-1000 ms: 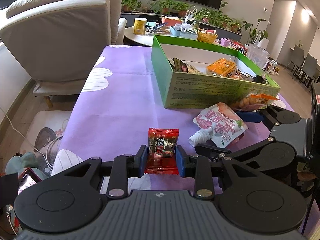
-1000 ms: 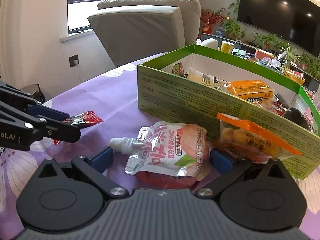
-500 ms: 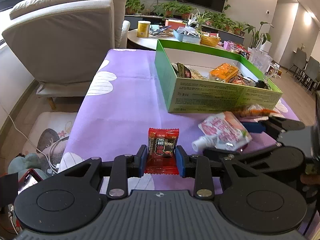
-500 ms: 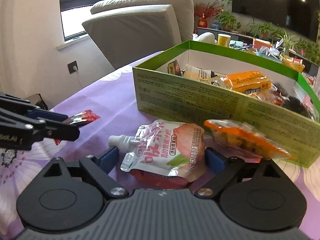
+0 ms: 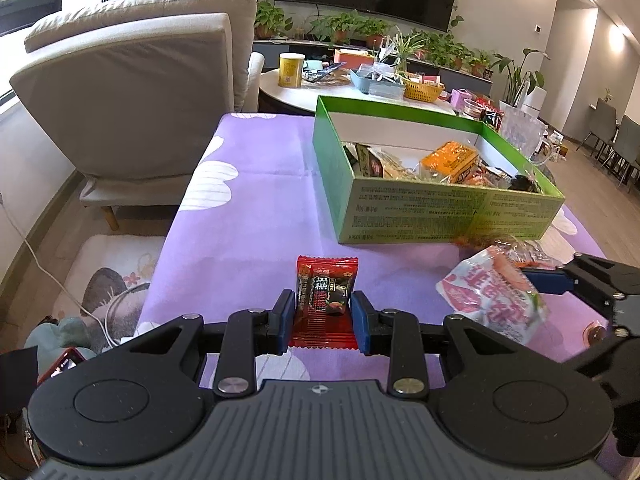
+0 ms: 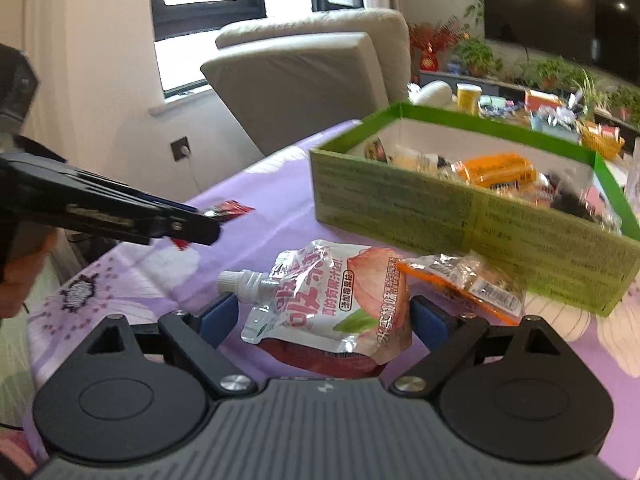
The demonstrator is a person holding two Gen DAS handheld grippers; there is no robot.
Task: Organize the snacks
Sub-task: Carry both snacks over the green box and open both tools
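Left wrist view puts the left gripper low at 6 o'clock, its blue pads clamped on a red candy wrapper that stands upright between them above the purple cloth. At 1 o'clock sits the green box, open-topped and already loaded with an orange packet and other snacks. At 3 o'clock the right gripper comes in from the edge, gripping a pink-and-white pouch; an orange-trimmed bag lies on the cloth against the box's near wall, between pouch and box. A grey armchair fills 10 o'clock, and a round table crowded with a yellow can, a basket and plants stands at 12 o'clock behind the box. A cable trails over the floor at 8 o'clock. Right wrist view shows the pouch's sides pressed between the right gripper's pads, its white spout pointing to 9 o'clock. The box's near wall rises at 2 o'clock, directly between this gripper and the box's inside, with the orange-trimmed bag at its foot. The left gripper reaches in at 9 o'clock, the wrapper's red tip showing past its fingers.
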